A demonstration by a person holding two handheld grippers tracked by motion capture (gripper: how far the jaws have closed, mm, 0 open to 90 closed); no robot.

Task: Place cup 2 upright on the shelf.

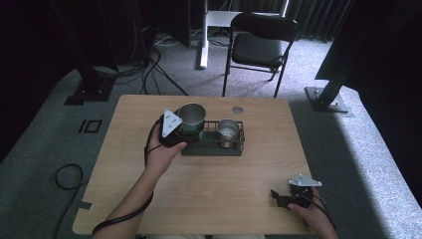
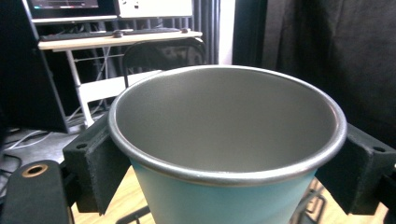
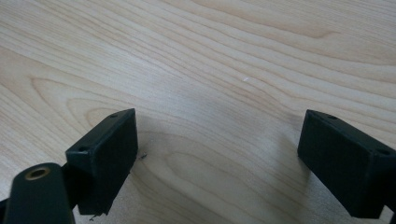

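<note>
Left gripper [image 1: 185, 130]: clamping one teal metal cup [image 1: 192, 118] between both black jaws, just under the rolled rim; cup [image 2: 227, 140] upright, interior empty and grey. Sitting at the left end of one black wire rack [image 1: 215, 147]; contact between cup base and rack not determinable. Left hand [image 1: 161, 152] wrapping the gripper body from behind, grey three-cornered plate facing up.

Right gripper [image 1: 282, 198]: released, jaws spread wide, holding nothing. Resting low at the near right part of one wooden table [image 1: 209, 194], well apart from the rack. Bare wood grain [image 3: 224, 70] showing between the two jaw pads in the right gripper view. Right hand [image 1: 313, 211] gripping the body at the table's near edge.

Count on the table: two cups, one rack. Second cup, plain steel [image 1: 228, 129], standing upright inside the rack toward its right end, near the teal cup but not touching it.

Beyond the far edge: one black folding chair [image 1: 261, 47] standing on grey carpet, cables lying on the floor at the left.
</note>
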